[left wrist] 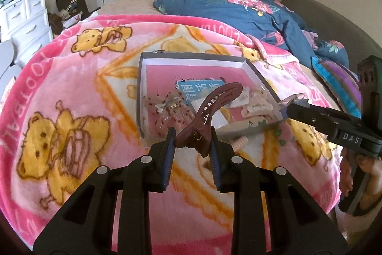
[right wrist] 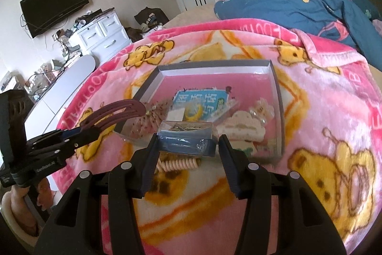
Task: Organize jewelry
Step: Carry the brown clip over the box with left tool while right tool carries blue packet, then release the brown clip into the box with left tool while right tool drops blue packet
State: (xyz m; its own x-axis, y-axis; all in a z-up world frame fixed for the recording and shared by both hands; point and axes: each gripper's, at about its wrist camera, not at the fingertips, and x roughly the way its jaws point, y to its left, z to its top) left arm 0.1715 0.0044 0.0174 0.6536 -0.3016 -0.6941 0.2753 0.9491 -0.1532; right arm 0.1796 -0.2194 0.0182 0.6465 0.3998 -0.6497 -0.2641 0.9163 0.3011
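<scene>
My left gripper (left wrist: 192, 135) is shut on the hinge end of a maroon hair clip (left wrist: 214, 102), whose curved toothed jaws stick up over the near edge of a shallow grey box (left wrist: 191, 56). That box lies on a pink bear blanket (left wrist: 71, 92) and holds cream hair claws (left wrist: 256, 103), a flecked clear packet (left wrist: 167, 109) and a blue card. My right gripper (right wrist: 188, 142) is shut on a small clear plastic case (right wrist: 186, 135) with a blue insert, held above the grey box's (right wrist: 214, 63) near edge. The left gripper (right wrist: 83, 133) with the clip (right wrist: 114, 111) shows at the left there.
A pink spiral hair tie (right wrist: 179, 164) lies on the blanket just in front of the box. A dark blue floral duvet (left wrist: 250, 8) is bunched at the back right. Left of the bed stand a white dresser (right wrist: 102, 35) and a wall television (right wrist: 55, 6).
</scene>
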